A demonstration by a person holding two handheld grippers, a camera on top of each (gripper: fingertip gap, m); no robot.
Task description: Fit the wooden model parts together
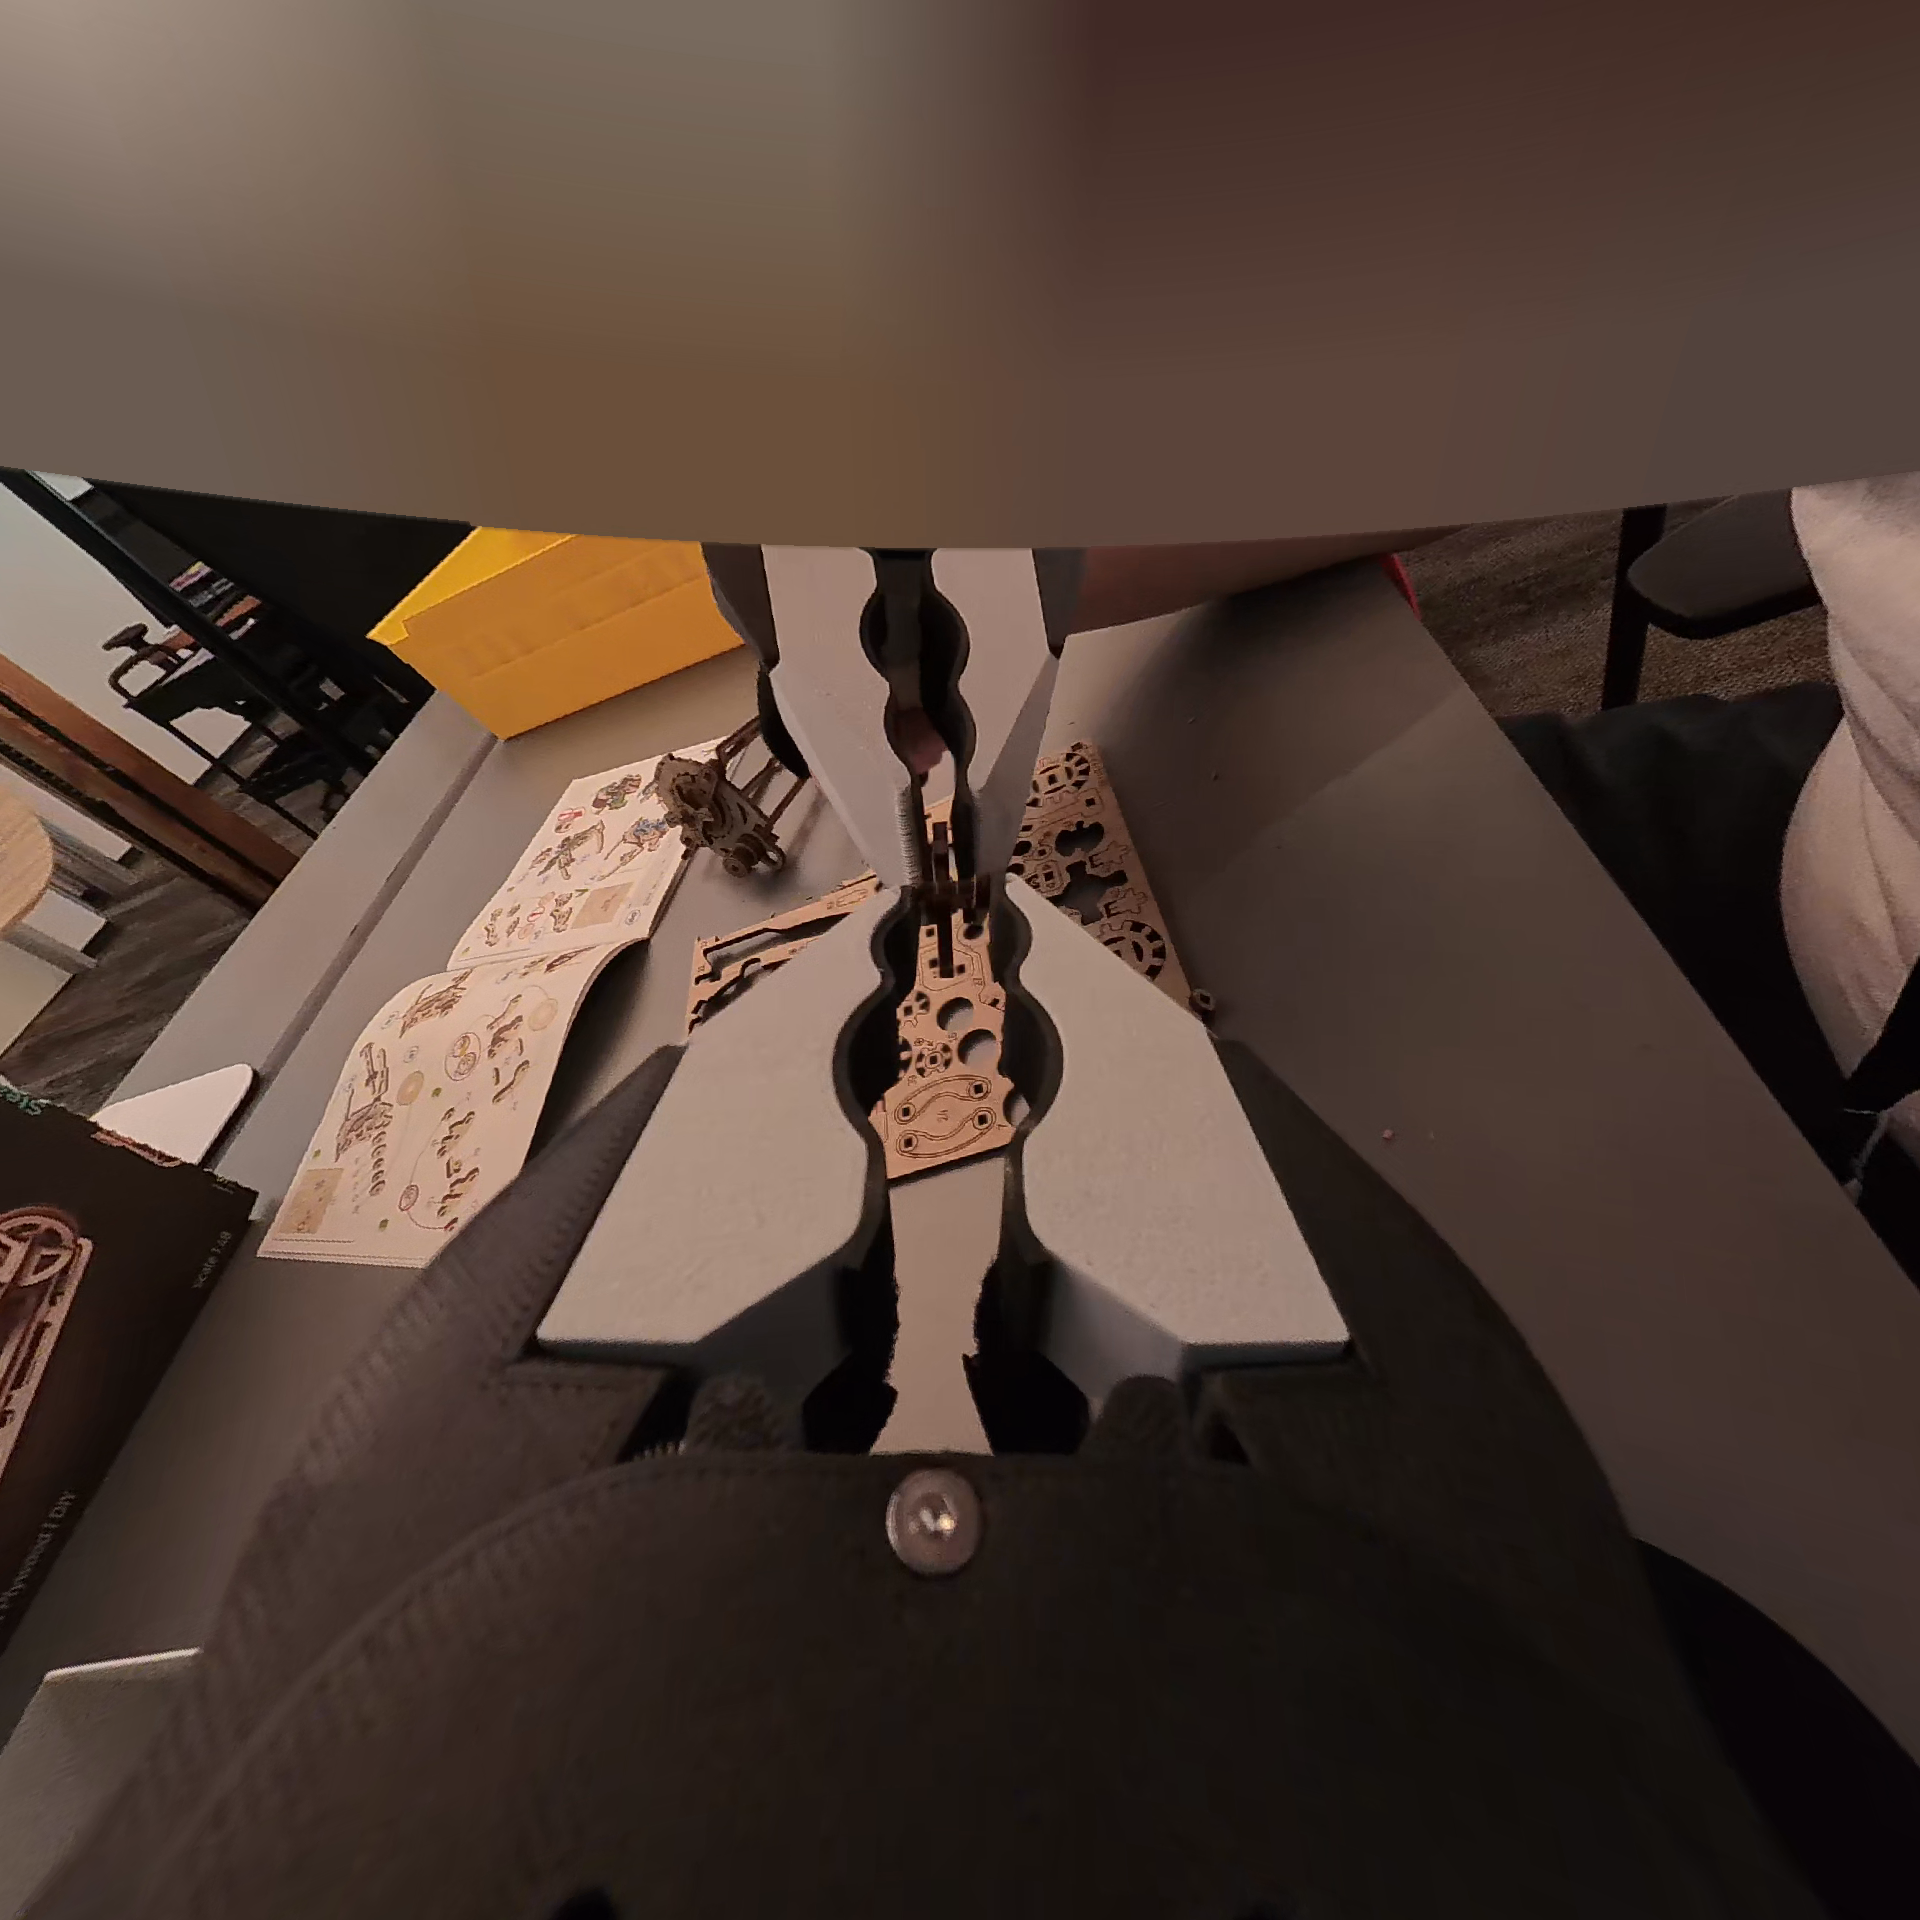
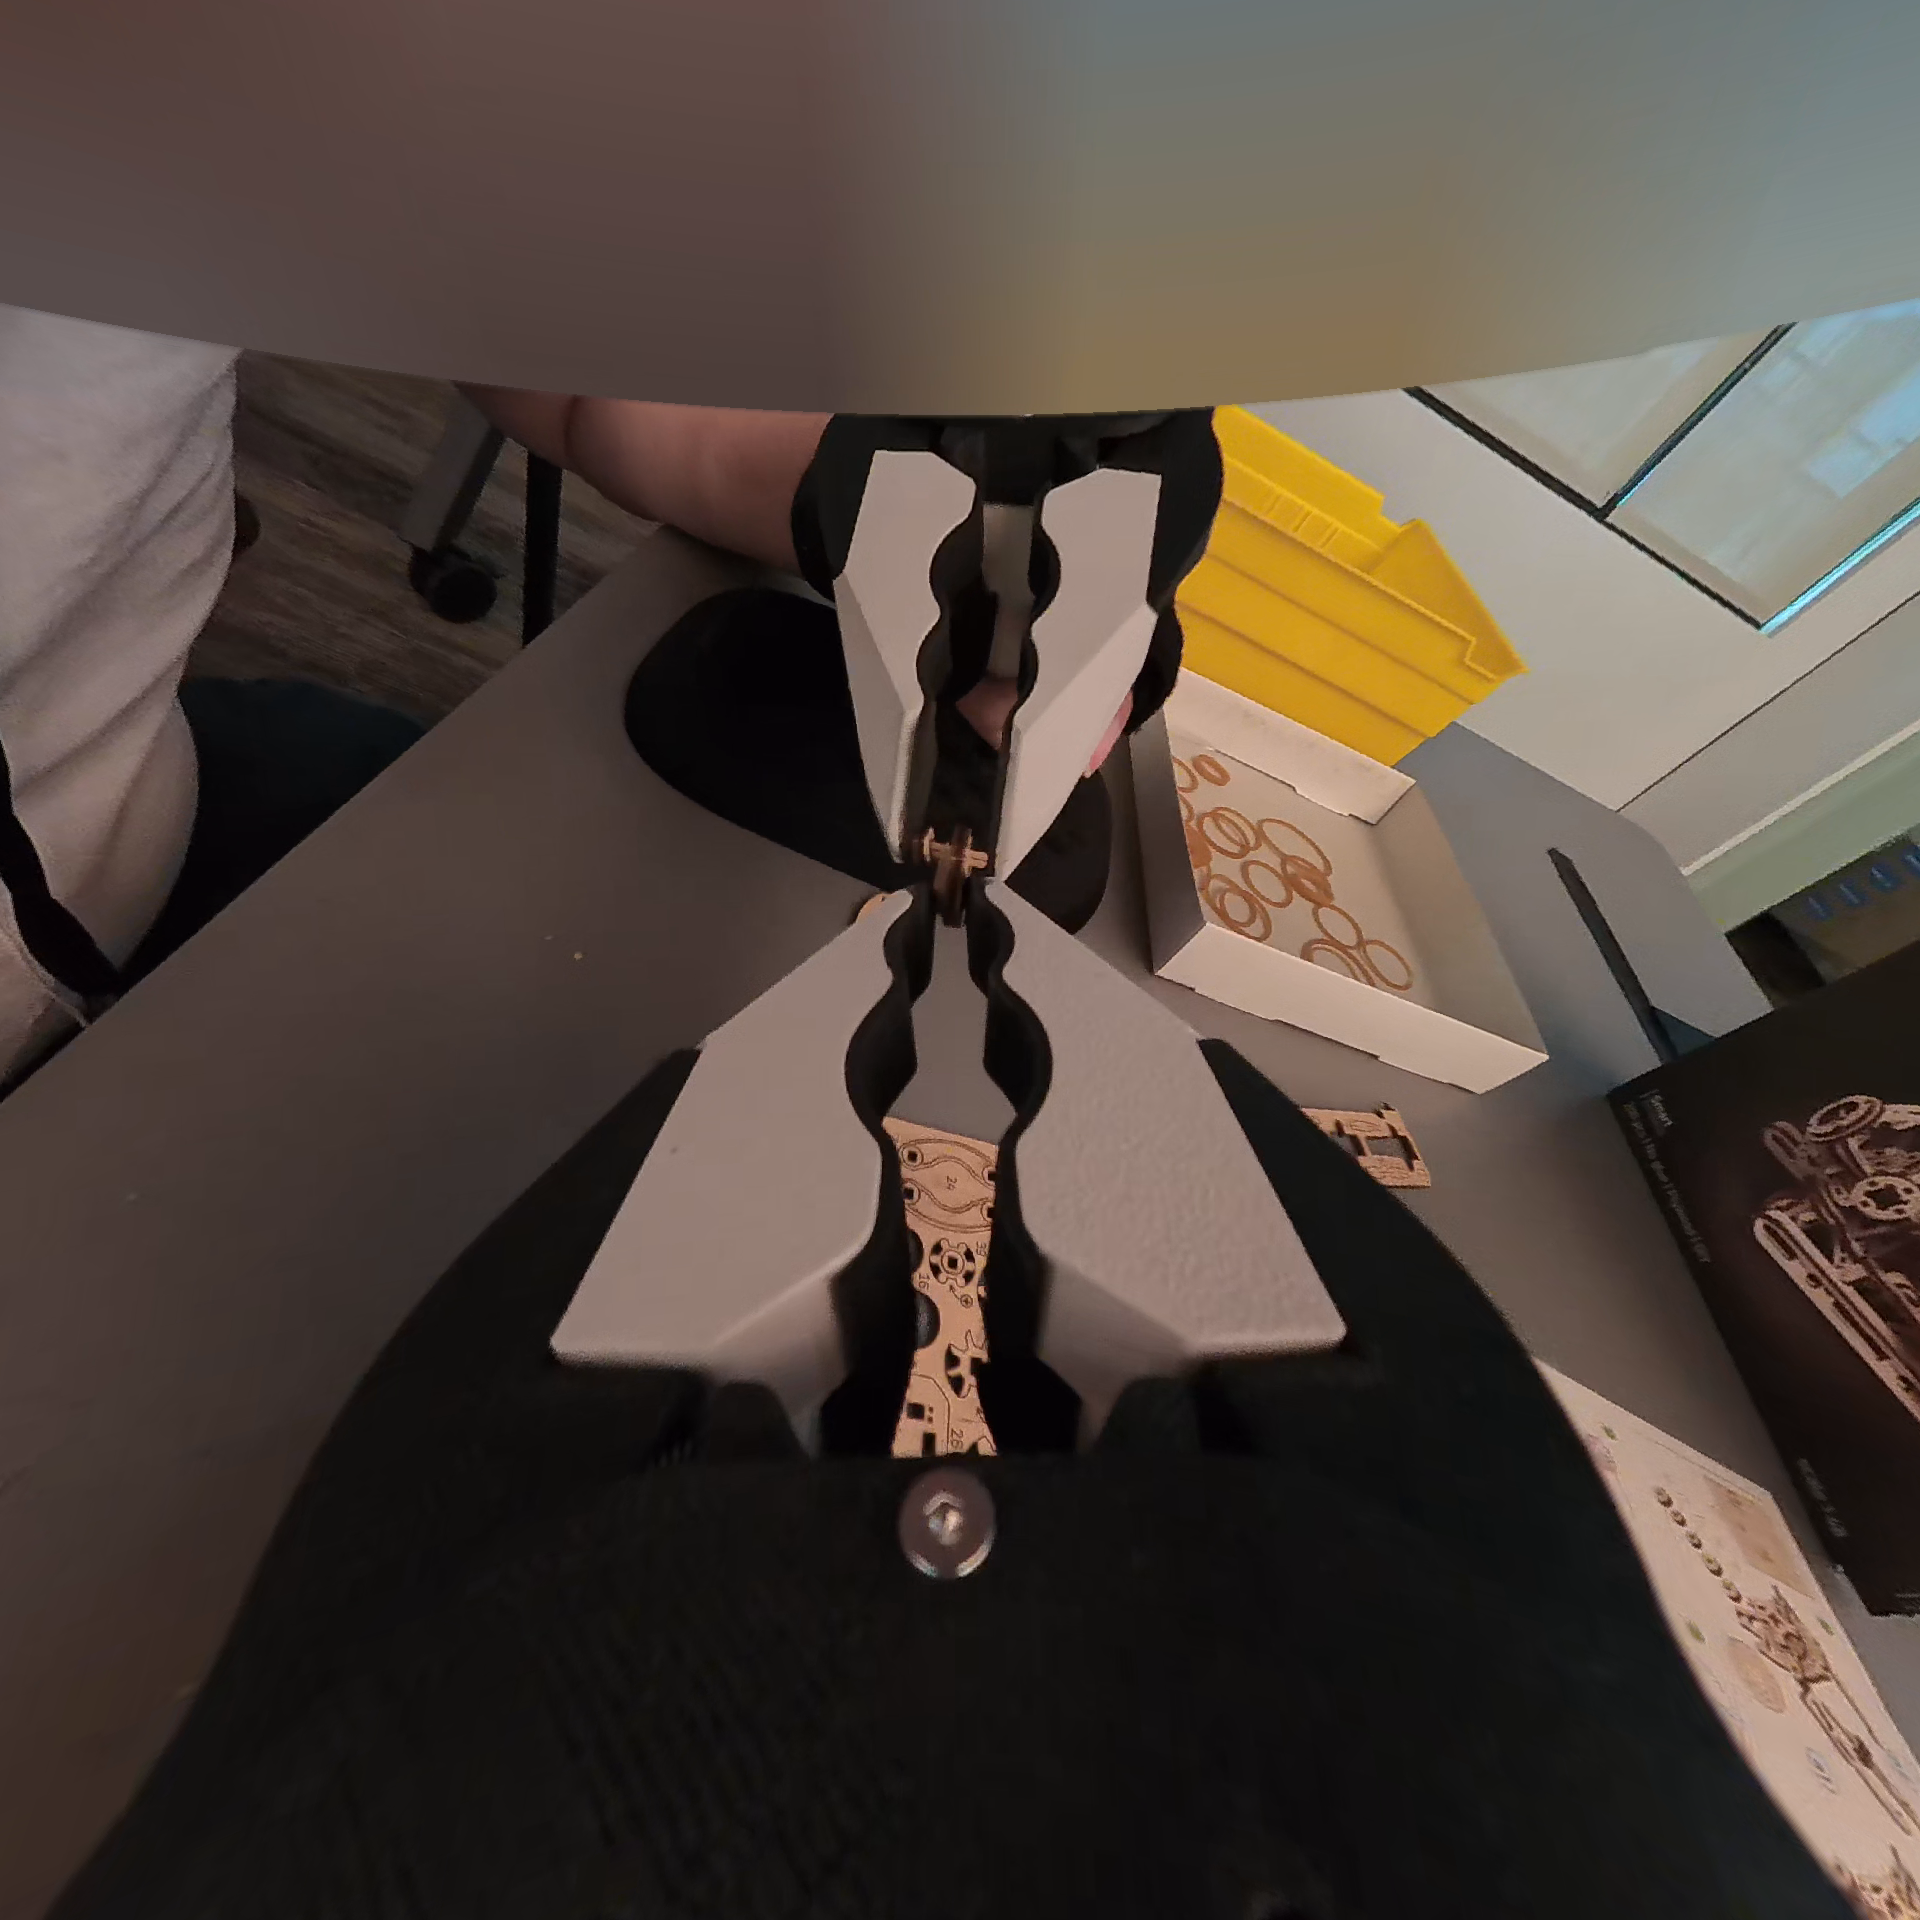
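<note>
Both grippers clamped tip to tip — left gripper (image 1: pixel 940 902) on part (image 1: pixel 943 873), right gripper (image 2: pixel 943 896) on peg (image 2: pixel 948 850). Axes crossed — peg is held straight across the part.

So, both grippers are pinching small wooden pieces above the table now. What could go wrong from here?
1. The left gripper and right gripper meet tip to tip on the small wooden pieces; a slight twist could snap them.
2. Only the fingertips hold, so a piece may slip and fall among the cut-out wooden sheets below.
3. The tips hide the joint, so misalignment is hard to see.
</note>
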